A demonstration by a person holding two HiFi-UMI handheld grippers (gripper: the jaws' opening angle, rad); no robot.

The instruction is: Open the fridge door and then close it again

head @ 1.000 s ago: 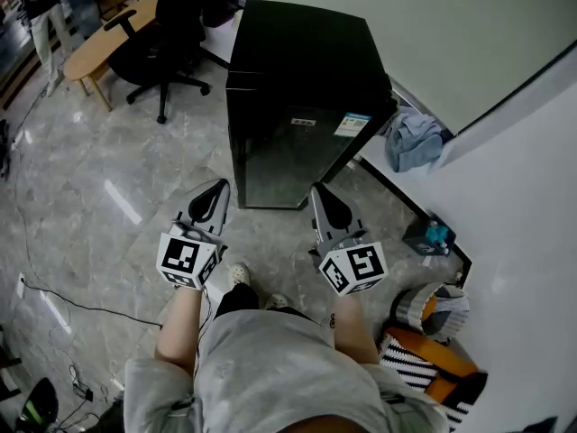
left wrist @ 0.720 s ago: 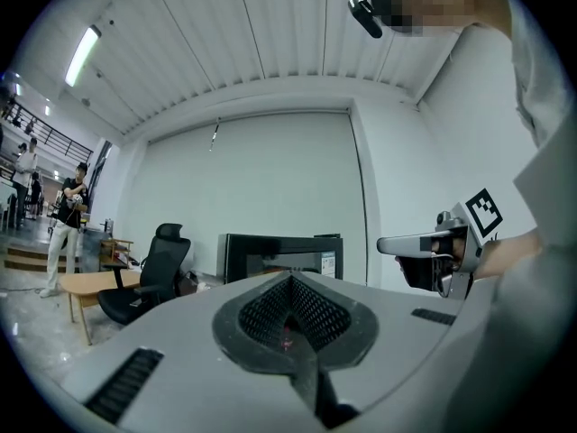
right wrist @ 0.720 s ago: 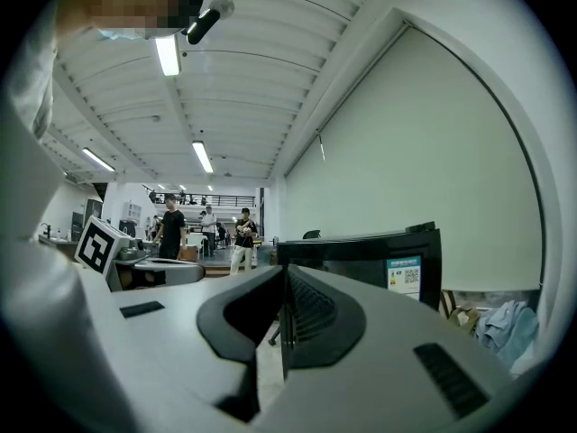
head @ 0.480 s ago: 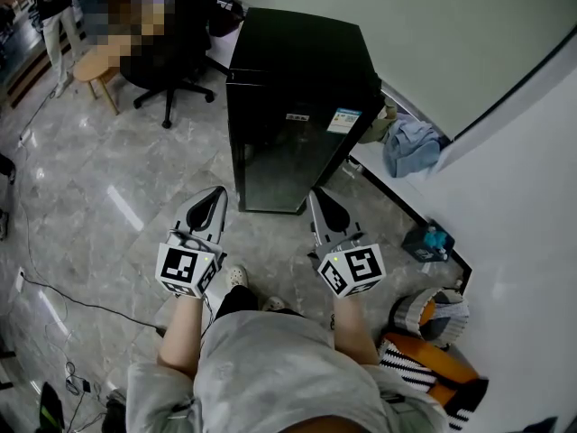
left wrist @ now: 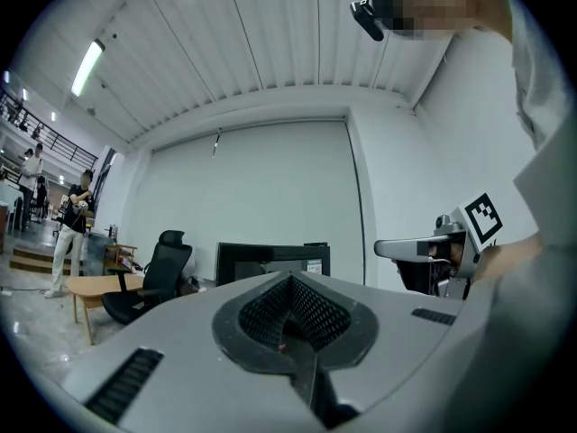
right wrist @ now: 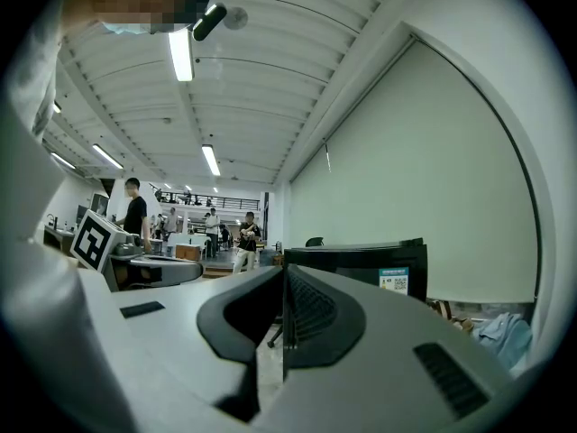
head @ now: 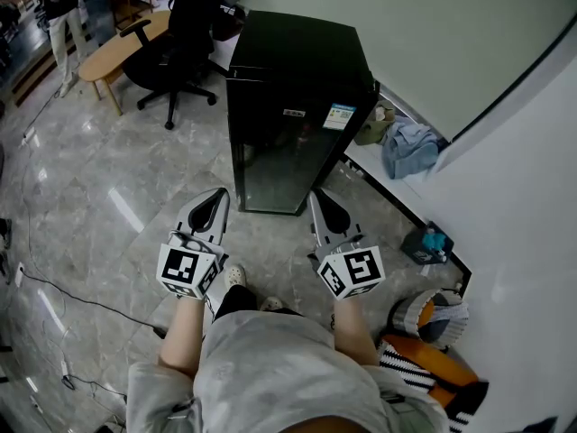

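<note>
A black fridge [head: 293, 97] with a dark glass door [head: 284, 165] stands shut against the wall ahead of me. It also shows in the left gripper view, fridge [left wrist: 270, 260], and in the right gripper view, fridge [right wrist: 379, 264]. My left gripper [head: 215, 197] is held level in front of the door's left side, shut with nothing in it. Beside it my right gripper [head: 317, 197] points at the door's right side, jaws together and empty. Both stop short of the door. A label [head: 339, 115] sits near the door's top right.
A black office chair [head: 185, 34] and a wooden table [head: 113, 48] stand far left of the fridge. Crumpled cloth [head: 406, 142] lies on a ledge to the right. A striped bag [head: 433, 309] and a small box [head: 424, 242] sit by the white wall. Cables [head: 54, 300] cross the floor.
Both grippers have moved a little toward the fridge, staying shut. The fridge door stays closed.
</note>
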